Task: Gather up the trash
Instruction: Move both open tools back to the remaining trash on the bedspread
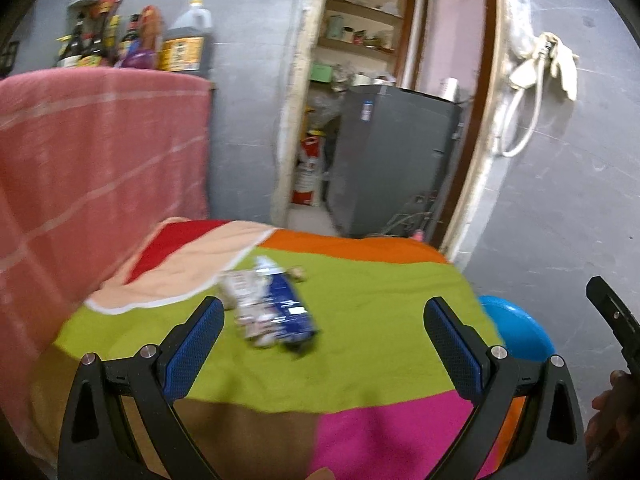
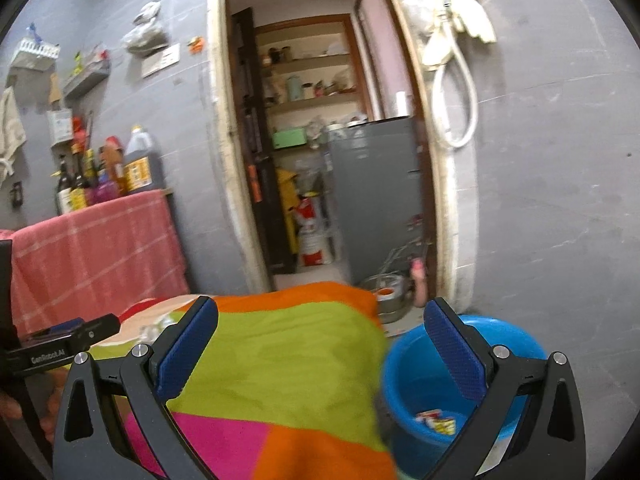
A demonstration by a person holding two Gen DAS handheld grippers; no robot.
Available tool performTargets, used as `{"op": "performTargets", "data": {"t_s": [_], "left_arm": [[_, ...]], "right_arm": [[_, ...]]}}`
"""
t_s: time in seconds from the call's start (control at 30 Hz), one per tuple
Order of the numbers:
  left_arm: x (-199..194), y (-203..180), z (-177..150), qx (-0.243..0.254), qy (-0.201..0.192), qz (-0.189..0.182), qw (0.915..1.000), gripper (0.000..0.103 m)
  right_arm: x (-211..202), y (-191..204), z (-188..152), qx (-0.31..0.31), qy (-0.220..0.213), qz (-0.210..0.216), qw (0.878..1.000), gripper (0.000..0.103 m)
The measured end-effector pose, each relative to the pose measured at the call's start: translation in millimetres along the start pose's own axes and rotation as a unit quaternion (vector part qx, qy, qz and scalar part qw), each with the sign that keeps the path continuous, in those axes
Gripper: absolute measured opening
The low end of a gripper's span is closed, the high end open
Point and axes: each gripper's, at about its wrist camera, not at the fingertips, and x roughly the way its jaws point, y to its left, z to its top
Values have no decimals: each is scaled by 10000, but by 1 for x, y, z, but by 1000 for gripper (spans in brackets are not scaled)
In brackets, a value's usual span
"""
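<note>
Cloth (image 1: 360,320) in green, orange and pink blocks fills the lower middle of both views, its near edge cut off by the frame. A pink checked towel (image 1: 100,152) covers the left side of the left wrist view, hiding whatever carries the bottles (image 1: 176,40) above it. The blue tub (image 2: 416,364) sits lower right, half hidden behind a finger, with small wrappers (image 2: 438,422) inside. Blurred snack wrappers (image 1: 268,308) lie mid-cloth. The left gripper (image 1: 324,340) and right gripper (image 2: 322,344) both gape wide, holding nothing.
</note>
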Motion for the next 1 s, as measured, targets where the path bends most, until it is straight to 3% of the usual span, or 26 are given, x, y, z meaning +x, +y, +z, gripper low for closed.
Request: {"op": "performTargets", "data": {"t_s": [0.23,0.4,0.8,0.83,1.0], "left_arm": [[-15,58,-9,-249,94,448,9986,98],[-12,89,-14,-456,348,470,9972,98],[26,103,-6,-373,858,497,9944,96],[30,104,-4,-356,904,500,9940,95],[55,107,-2,-195,1292,497,9902,70]], "right_arm": [[21,50,-12,-134,325,508,9981,103],[44,80,-21,-352,675,667,9949,103],[105,107,-30,-738,1386,854,9839,101],[111,108,-30,-764,1451,893,9824,100],[139,116,-32,-846,1812,1068,9740,86]]}}
